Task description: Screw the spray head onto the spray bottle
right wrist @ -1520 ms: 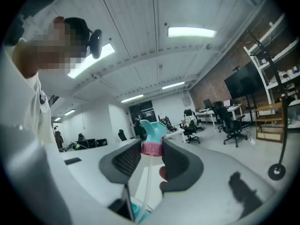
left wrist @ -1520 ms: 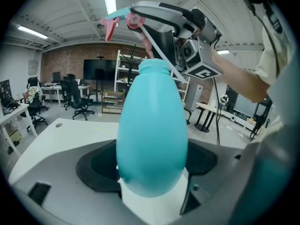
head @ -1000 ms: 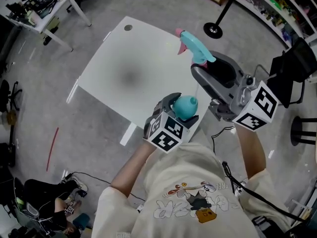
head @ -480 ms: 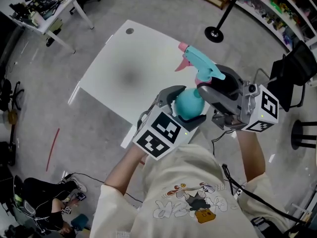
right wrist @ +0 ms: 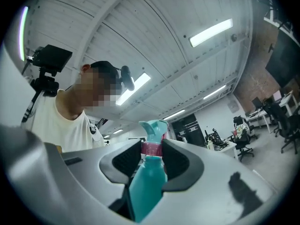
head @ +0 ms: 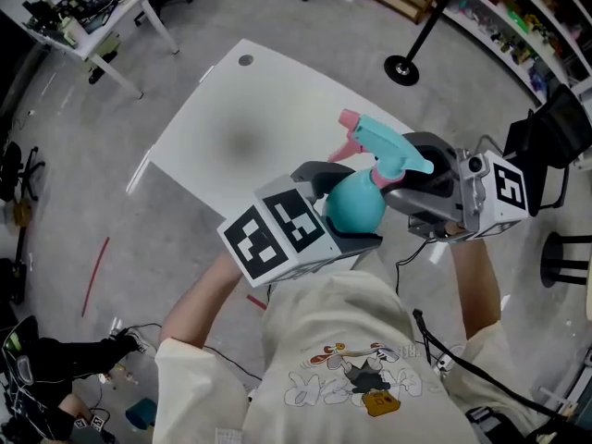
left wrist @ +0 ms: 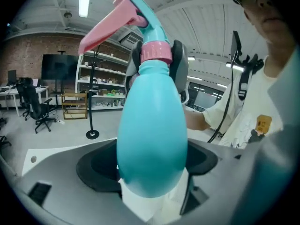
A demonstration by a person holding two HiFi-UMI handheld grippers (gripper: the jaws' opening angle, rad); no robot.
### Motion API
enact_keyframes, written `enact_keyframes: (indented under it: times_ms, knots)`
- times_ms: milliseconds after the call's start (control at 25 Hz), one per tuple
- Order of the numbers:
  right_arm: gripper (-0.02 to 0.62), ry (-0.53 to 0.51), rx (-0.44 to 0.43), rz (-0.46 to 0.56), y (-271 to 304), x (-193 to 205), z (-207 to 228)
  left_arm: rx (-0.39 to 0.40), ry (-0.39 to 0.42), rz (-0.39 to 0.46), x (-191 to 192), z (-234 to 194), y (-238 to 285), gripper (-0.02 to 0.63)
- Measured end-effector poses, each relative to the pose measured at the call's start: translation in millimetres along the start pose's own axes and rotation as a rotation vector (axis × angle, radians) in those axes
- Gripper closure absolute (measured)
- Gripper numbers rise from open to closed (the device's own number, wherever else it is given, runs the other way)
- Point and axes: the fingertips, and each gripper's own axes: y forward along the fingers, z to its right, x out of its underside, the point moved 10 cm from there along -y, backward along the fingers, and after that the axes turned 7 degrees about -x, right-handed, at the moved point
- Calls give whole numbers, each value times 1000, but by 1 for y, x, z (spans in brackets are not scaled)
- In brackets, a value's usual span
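The left gripper was closed on the lower part of the spray bottle, its jaws spread fairly wide around the rounded teal belly and pressing on both sides. It held the bottle up in the air, well clear of the white table and, in the head view, above that table's near edge in front of the person's chest.

The spray head sat on top of the bottle's neck, with its pink trigger pointing out over the table. Its pink collar met the top of the bottle with no visible gap (the threads themselves were hidden under it).

The right gripper came in from the right side and was clamped on that collar, jaws partly closed, one on each side of the ring.

Judged from this, the two parts had been brought together and the head seated, so the alignment was done. How far the collar was threaded could not be told. What probably remained was turning the collar until tight, then letting go.
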Motion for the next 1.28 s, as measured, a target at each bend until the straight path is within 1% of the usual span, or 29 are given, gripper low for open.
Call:
enact_keyframes:
  times_ms: [160, 320, 440, 520, 640, 800, 880, 1000, 1120, 1200, 1280]
  knots:
    - [454, 10, -55, 6, 2, 2, -1, 13, 30, -15, -3, 5, -3, 201]
    - [454, -3, -116, -14, 0, -1, -1, 66, 32, -12, -5, 8, -4, 201]
    - [454, -9, -143, -37, 2, -7, -3, 73, 55, -42, -10, 11, -1, 201]
    - [454, -7, -151, -47, 6, -9, -2, 71, 68, -48, -15, 10, -2, 201]
    - [454, -11, -146, -40, 7, -6, -2, 67, 68, -17, -12, 9, -3, 201]
    - [454, -53, -139, -53, 7, -6, 0, 83, 57, 43, -8, 4, -3, 201]
    - [454, -64, -148, -45, 7, -4, 3, 119, 43, 70, -5, 1, -1, 201]
    - [454, -37, -157, -5, 9, -2, 6, 174, 13, 93, -3, 0, -3, 201]
    - [454, -16, -191, 40, 10, -10, 11, 216, 21, 136, -11, -5, -7, 201]
    - [454, -8, -207, 43, 13, -11, 13, 200, 40, 143, -12, -7, -9, 201]
    - [454, -11, -203, 23, 14, -12, 16, 142, 66, 131, -14, -9, -10, 201]
